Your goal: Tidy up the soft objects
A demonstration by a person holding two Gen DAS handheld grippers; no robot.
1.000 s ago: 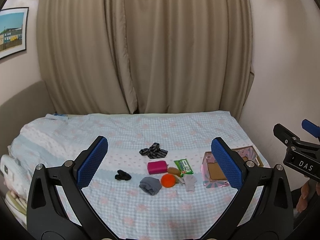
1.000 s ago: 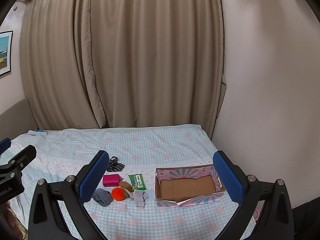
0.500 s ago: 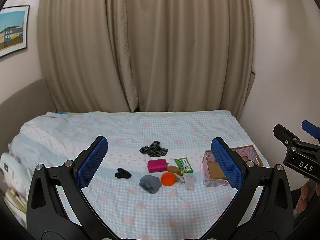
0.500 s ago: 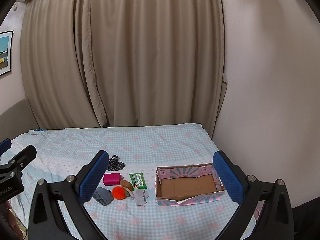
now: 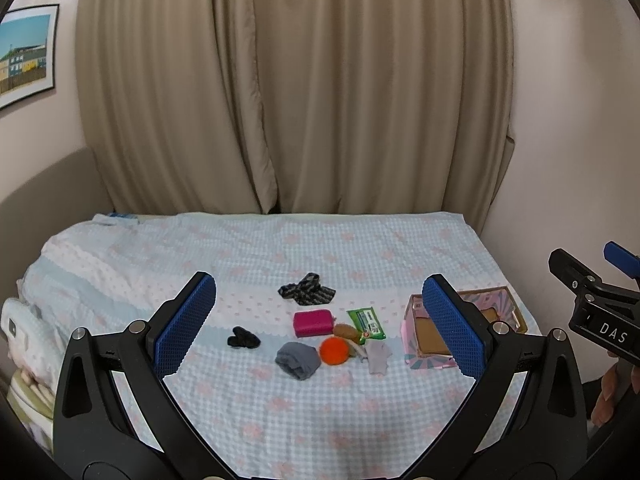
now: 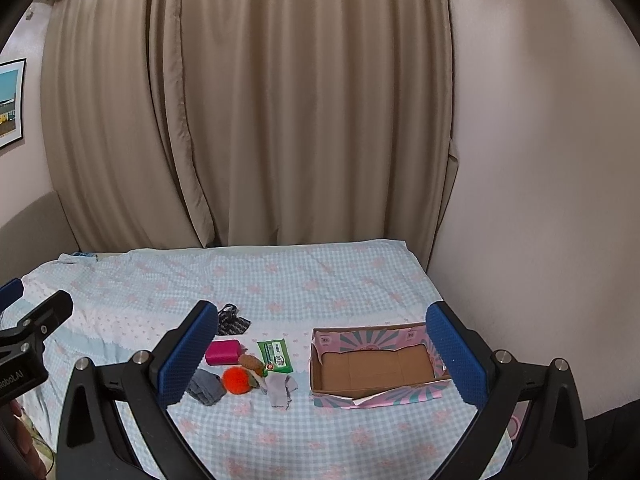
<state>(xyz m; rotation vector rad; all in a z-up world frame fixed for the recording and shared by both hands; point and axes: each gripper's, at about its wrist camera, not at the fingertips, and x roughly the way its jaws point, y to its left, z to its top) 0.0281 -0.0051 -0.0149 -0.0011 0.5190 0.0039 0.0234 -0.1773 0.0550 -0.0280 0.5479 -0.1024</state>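
The soft things sit in a cluster just left of the box (image 6: pixel 376 364): orange ball (image 6: pixel 237 380), grey cloth (image 6: pixel 206 388), pink pouch (image 6: pixel 223 352). Box long axis runs left-right and nothing is inside it. My left gripper (image 5: pixel 320 332) lines up straight ahead of the cluster, so it's nearer. My right gripper (image 6: pixel 320 360) faces the box. Both spread wide, holding nothing.

The setting was a home bedroom: a bed (image 5: pixel 248 412) under a blue-and-pink checked cover stood against full-length beige curtains (image 5: pixel 296 88), between plain walls, with a framed picture (image 5: pixel 26 54) hung at left.
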